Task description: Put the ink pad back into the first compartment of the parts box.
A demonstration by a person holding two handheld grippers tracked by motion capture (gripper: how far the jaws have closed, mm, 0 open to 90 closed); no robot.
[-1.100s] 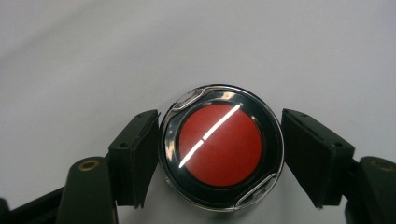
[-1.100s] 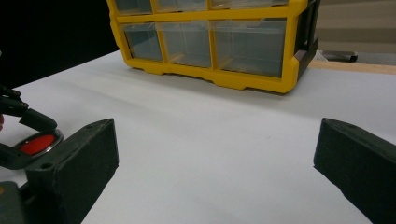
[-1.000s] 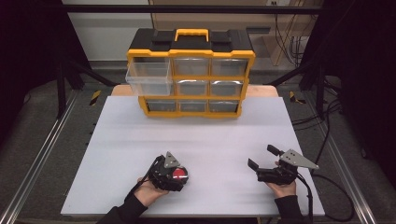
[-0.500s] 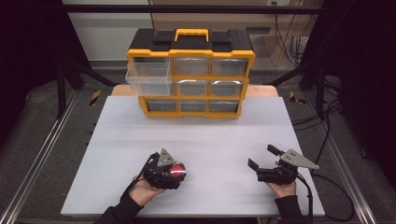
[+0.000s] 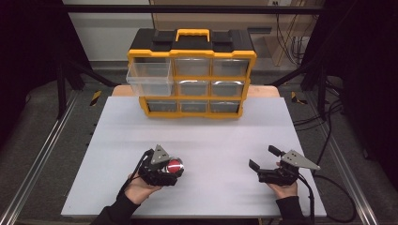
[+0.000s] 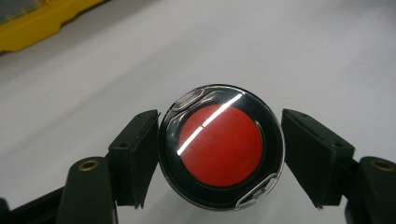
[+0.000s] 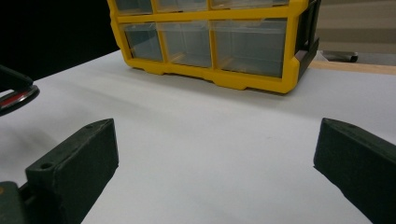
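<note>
one white table (image 5: pixel 197 126) carries one yellow and black organizer (image 5: pixel 192 75), which has nine clear drawers in three rows of three; one of them, the top left drawer (image 5: pixel 150 77), is pulled out and the other eight are in. one round red-faced disc (image 6: pixel 221 145) sits on the table. there are two grippers, the left gripper (image 5: pixel 176 168) and the right gripper (image 5: pixel 264 157), each with two black jaws, and two hands.

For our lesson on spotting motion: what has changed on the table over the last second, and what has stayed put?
The left gripper, with the red round disc between its jaws, shifted slightly left and nearer the person. The right gripper stayed open and still; the drawer box kept one drawer pulled out.
</note>
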